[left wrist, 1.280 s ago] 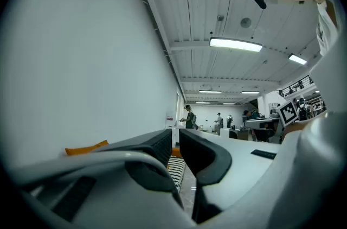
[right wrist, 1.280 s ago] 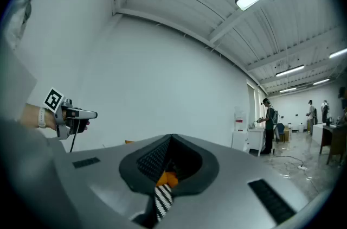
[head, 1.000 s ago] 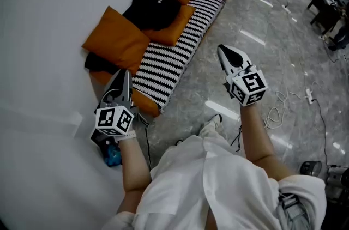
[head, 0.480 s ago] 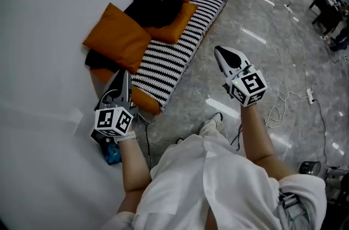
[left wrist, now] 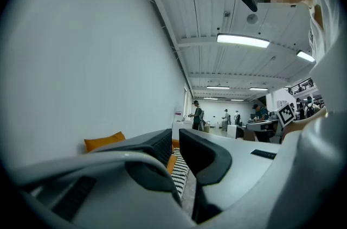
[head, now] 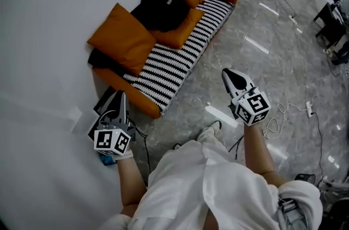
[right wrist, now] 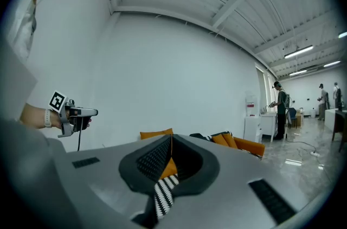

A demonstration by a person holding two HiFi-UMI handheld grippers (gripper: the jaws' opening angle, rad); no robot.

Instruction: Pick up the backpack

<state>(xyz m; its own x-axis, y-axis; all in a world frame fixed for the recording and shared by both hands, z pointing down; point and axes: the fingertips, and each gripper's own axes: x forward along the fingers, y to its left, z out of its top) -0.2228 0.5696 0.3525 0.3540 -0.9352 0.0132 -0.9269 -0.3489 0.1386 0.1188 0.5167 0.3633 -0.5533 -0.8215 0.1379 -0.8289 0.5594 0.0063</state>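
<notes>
The black backpack (head: 159,4) is seen lying on the striped sofa (head: 180,54), among orange cushions (head: 121,38), by the white wall (head: 49,11). It is kept well apart from both grippers. The left gripper (head: 120,95) is held near the sofa's closer end and the right gripper (head: 227,74) over the floor (head: 267,60). Both are closed, with nothing gripped.

The black backpack (head: 162,4) lies among orange cushions (head: 121,38) on a striped sofa (head: 169,65) well ahead of both grippers, the sofa's near end just beyond the left gripper (head: 120,96), the right gripper (head: 227,74) over glossy grey floor (head: 262,22).
</notes>
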